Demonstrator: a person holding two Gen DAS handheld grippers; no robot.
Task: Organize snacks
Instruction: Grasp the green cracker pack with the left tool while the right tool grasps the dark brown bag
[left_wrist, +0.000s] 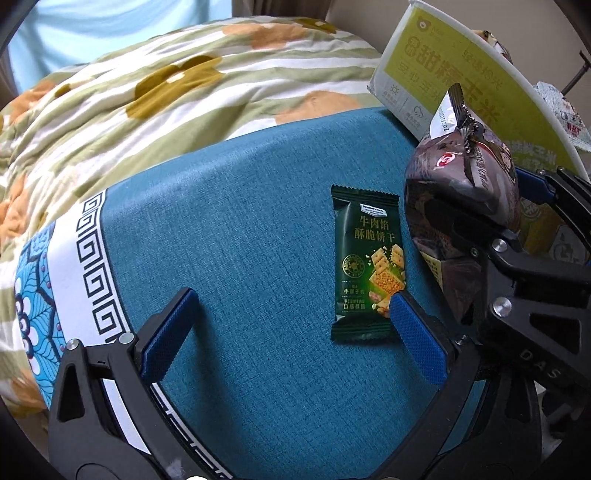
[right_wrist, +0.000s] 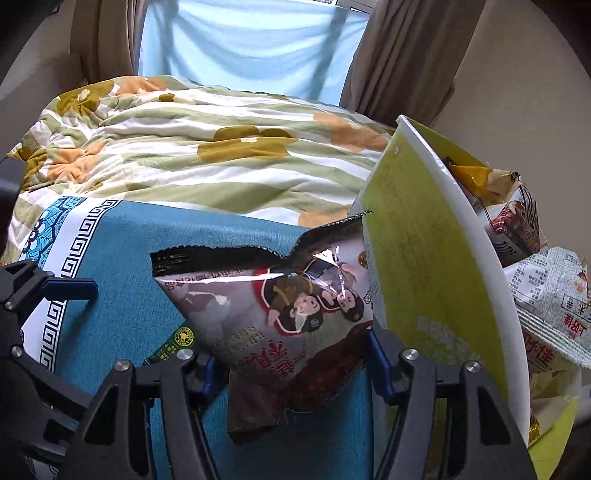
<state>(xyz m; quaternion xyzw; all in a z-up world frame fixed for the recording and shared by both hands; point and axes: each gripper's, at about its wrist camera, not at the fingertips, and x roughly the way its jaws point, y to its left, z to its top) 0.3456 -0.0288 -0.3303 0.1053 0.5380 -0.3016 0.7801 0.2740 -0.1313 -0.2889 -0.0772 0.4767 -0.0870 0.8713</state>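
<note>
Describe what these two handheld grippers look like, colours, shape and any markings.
Both are alike: black plastic frames with triangular cut-outs and silver screw heads. The left gripper and right gripper have flat fingers faced with textured blue pads. White letters reading DAS mark the right one. No cables or sleeves show.

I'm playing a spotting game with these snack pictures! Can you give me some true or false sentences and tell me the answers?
1. The right hand-held gripper is squeezing a brown snack bag. True.
2. The green cracker packet is inside the box. False: it lies flat on the blue cloth.
3. The left hand-held gripper is holding the green cracker packet. False: it is open, with one pad just at the packet's corner.
4. The yellow-green box already has snacks in it. True.
5. A flowered blanket lies behind the blue cloth. True.
</note>
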